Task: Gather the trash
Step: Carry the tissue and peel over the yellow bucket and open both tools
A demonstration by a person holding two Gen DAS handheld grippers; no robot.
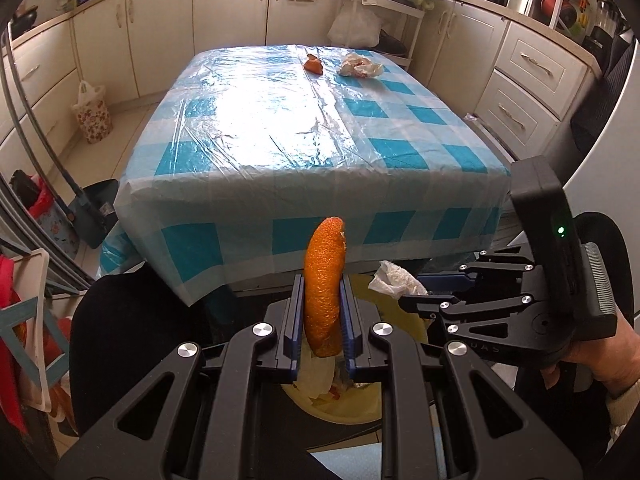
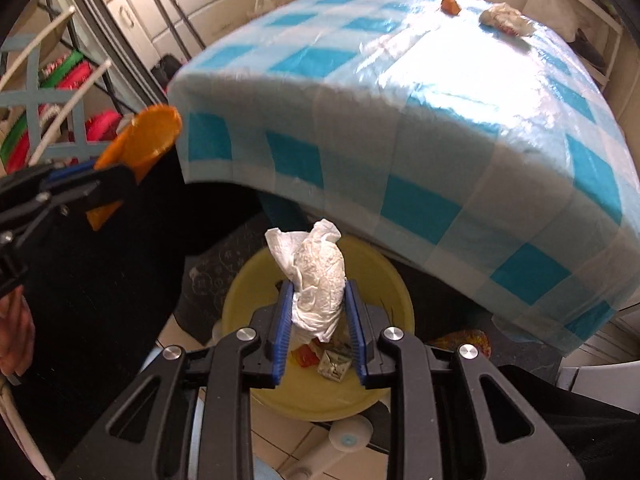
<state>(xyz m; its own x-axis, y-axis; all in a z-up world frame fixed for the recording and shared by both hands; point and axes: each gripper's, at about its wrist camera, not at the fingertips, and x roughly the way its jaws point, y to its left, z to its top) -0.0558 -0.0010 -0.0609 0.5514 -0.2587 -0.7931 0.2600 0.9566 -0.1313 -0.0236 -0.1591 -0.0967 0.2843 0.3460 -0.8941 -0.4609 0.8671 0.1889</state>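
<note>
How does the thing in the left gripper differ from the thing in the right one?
The orange peel is a bright, stiff, curved strip; the crumpled tissue is white, soft and wrinkled. The peel stands narrow between its fingers, while the tissue bulges wider. Both are pinched between blue pads above the yellow bin.

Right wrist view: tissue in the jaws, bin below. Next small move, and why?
Probably open the right gripper and drop the crumpled tissue. It is pinched between the jaws and hangs directly over the open yellow bin, which already holds scraps. The left gripper, holding the orange peel, sits off to the side, so the drop path looks clear.
</note>
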